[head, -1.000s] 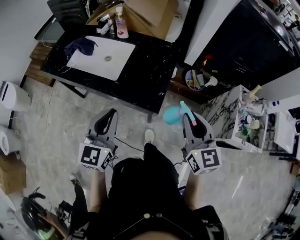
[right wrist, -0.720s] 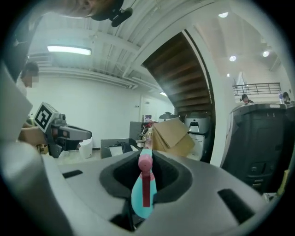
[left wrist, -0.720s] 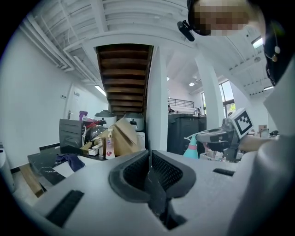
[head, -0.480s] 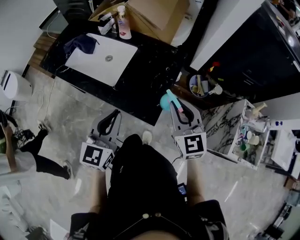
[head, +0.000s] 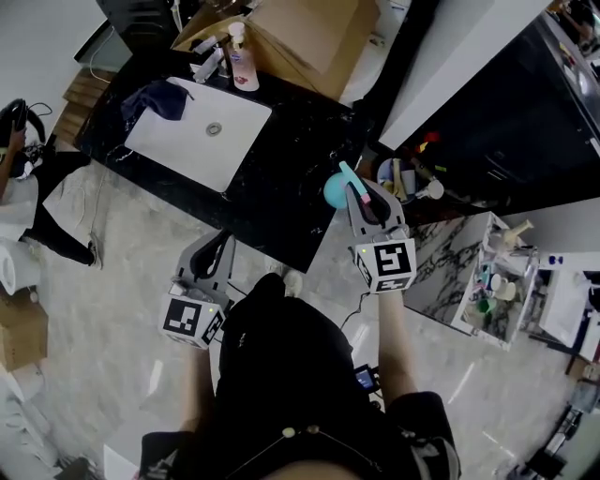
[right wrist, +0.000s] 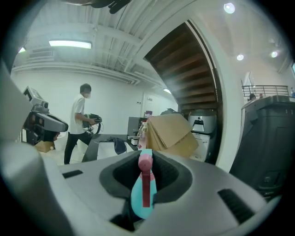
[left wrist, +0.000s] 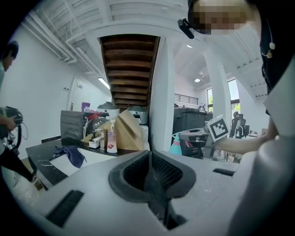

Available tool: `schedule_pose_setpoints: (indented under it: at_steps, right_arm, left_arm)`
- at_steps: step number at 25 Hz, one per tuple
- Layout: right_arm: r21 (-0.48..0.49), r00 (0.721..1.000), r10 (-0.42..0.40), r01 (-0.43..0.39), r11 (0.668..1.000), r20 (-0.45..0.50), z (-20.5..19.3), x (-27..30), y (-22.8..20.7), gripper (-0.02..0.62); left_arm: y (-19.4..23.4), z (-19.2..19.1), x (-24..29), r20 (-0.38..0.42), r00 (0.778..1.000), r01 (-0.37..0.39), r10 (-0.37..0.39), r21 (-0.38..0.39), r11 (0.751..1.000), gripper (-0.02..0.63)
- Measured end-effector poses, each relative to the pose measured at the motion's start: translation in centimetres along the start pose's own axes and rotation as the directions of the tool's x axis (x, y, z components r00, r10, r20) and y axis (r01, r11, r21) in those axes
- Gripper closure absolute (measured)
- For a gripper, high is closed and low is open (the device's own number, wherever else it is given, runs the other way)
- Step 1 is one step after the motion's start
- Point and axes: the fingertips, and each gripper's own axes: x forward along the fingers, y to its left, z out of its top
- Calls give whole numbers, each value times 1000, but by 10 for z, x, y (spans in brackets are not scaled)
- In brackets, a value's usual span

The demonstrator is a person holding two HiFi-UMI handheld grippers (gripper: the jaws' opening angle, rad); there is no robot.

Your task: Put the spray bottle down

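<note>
Grips the teal spray bottle (head: 336,190) in the right hand-held gripper (head: 361,199), jaws narrowed onto it, pads pressing on both sides. Holds it up at the right edge of the black marbled surface (head: 281,183) as seen from the head view; cannot tell from any view whether its base touches that surface. Shows, in the right gripper view, the pink trigger and nozzle standing up between the jaws, with the teal body below.

Carries the left hand-held gripper (head: 214,251) lower and to the left, over the pale stone floor (head: 122,272) just short of the surface's near edge, jaws closed together with nothing between them.

Faces a white sink (head: 178,141) set into the surface, with a dark blue cloth (head: 157,96) draped at its far left corner. Beyond the sink, finds a pump bottle (head: 242,56) with a pink label, beside a cardboard box (head: 314,28). Just right of the held bottle, sees a round tub of utensils (head: 398,178), and further right a marbled rack (head: 441,267) crowded with small items. At the left edge, catches another person (head: 47,173) in a white top and dark trousers.
</note>
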Motion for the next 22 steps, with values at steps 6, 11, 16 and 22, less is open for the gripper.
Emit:
schedule_pose_setpoints:
  at_steps: [6,11,16,22]
  right_arm:
    - [22,1000,-22,22,1000,1,3,52,-42,528]
    - [23,998,-56,56,998,-16,0,98,-78,528]
    - [41,995,-83,85,996,-50,-11,137,-109,528]
    - [67,991,-99,106,992,-93,-26,175,-136,528]
  left_arm:
    - [27,9,30,-23,1000,-9,9,-7,1000,581]
    - [56,11,57,-43,999,-28,27,-10,1000,581]
    - [86,11,80,-58,997,-50,49,-18,999,581]
    - [106,11,97,-87,994,-67,64,-21,998,581]
